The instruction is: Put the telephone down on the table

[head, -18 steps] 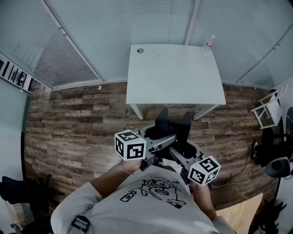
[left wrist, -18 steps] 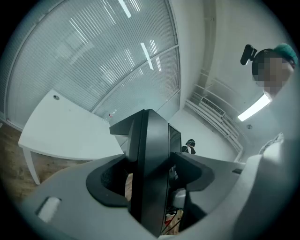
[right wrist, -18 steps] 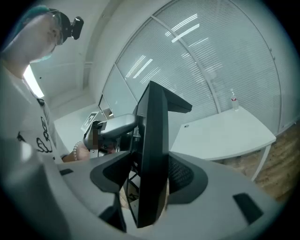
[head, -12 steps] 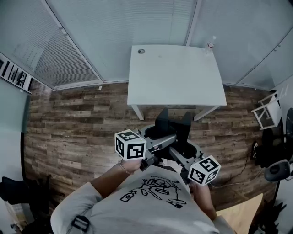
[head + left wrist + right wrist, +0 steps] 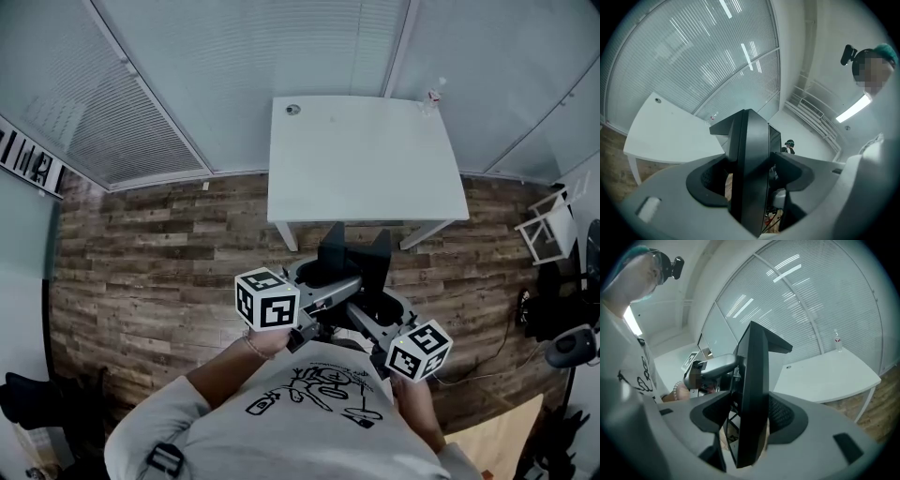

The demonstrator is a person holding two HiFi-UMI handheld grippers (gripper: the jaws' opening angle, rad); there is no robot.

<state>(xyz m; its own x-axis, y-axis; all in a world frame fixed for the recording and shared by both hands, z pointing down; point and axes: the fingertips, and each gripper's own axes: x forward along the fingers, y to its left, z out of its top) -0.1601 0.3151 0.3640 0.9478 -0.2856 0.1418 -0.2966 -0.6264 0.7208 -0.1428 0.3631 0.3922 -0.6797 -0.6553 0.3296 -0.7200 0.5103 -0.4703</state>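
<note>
A black telephone (image 5: 354,261), a flat dark slab with a raised end, is carried in the air in front of my chest. My left gripper (image 5: 323,279) and right gripper (image 5: 375,298) clamp it from both sides. In the left gripper view the telephone (image 5: 751,164) stands edge-on with the left gripper (image 5: 754,180) shut on it. The right gripper view shows the telephone (image 5: 753,394) the same way, with the right gripper (image 5: 749,420) shut on it. The white table (image 5: 366,155) stands ahead on the wooden floor, apart from the telephone.
A small round object (image 5: 293,110) lies at the table's far left corner and a clear bottle (image 5: 432,94) stands at its far right. Glass walls with blinds close the room behind it. A white chair (image 5: 548,230) and dark furniture (image 5: 562,323) stand at the right.
The table has slid slightly lower and to the right in the head view. Both grippers keep the same hold on the telephone.
</note>
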